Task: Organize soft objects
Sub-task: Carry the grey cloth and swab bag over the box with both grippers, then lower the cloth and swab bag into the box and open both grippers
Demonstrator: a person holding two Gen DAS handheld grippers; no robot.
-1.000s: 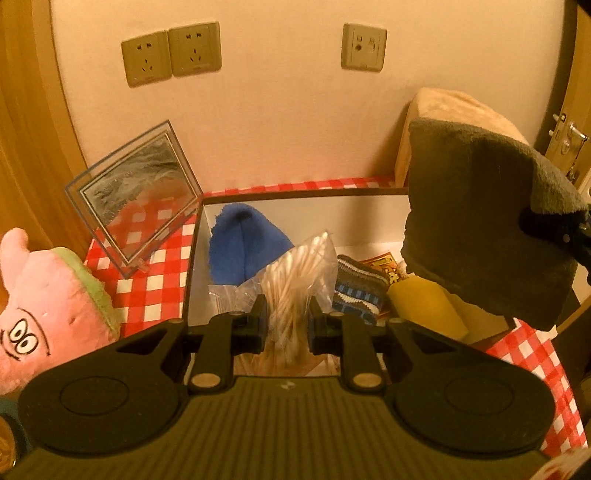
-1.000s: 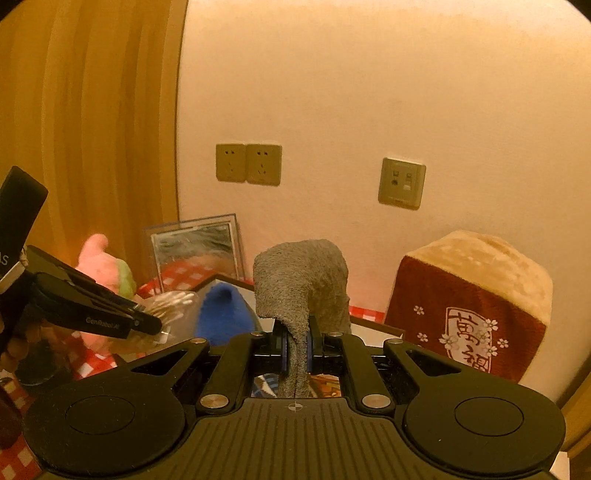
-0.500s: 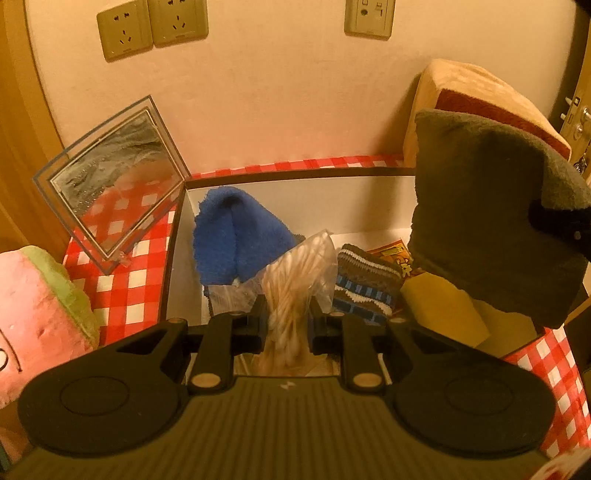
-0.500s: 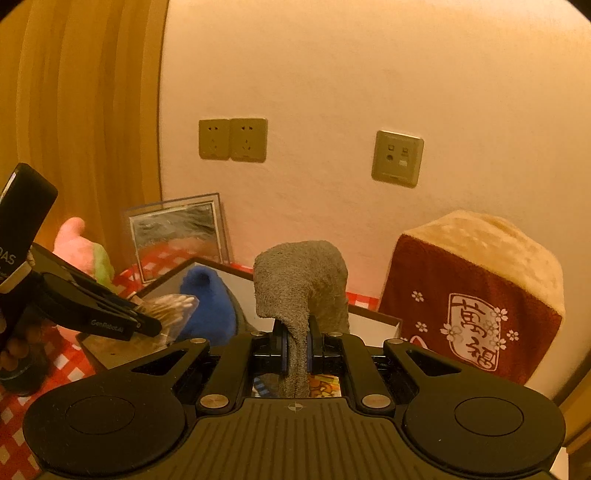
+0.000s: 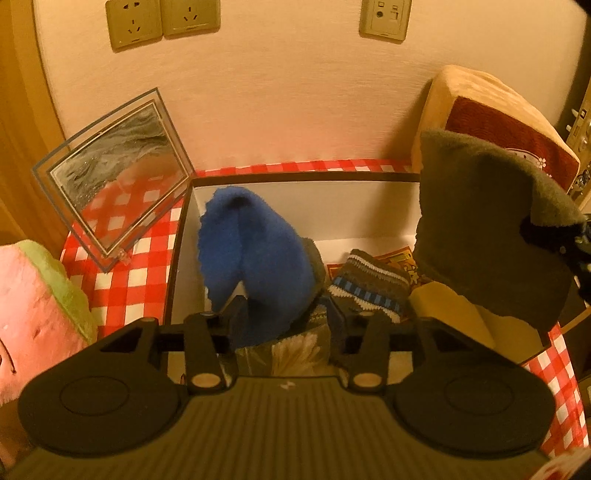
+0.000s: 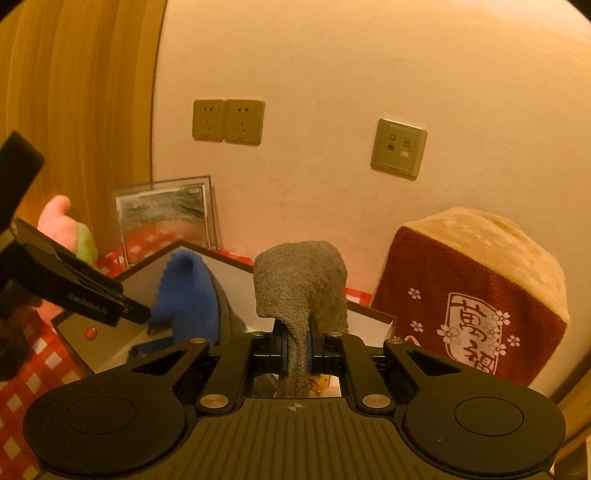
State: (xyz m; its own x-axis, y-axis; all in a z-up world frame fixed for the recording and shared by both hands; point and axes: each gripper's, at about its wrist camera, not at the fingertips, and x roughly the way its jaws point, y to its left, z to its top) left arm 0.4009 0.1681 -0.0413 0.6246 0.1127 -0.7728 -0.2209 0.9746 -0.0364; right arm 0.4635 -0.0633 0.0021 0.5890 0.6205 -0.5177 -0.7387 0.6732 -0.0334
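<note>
An open box (image 5: 295, 177) with white walls and a dark rim sits on the checked cloth. It holds a fuzzy blue sock (image 5: 255, 258), a striped knit sock (image 5: 369, 284), a yellow item (image 5: 450, 314) and a clear bag of cotton swabs (image 5: 299, 350). My left gripper (image 5: 282, 317) is open over the box's front part, with the swab bag lying free under it. My right gripper (image 6: 295, 343) is shut on a grey fuzzy sock (image 6: 299, 288), held above the box's right side; the sock also shows in the left wrist view (image 5: 491, 229).
A clear acrylic frame (image 5: 110, 195) leans on the wall left of the box. A pink plush (image 5: 33, 314) lies at the far left. A tan and red cushion (image 5: 498, 114) stands behind the box at right. The wall with sockets (image 5: 162, 18) is close behind.
My left gripper has moved forward and down into the box, opened and let go of the swab bag. My right gripper still holds the grey sock above the box.
</note>
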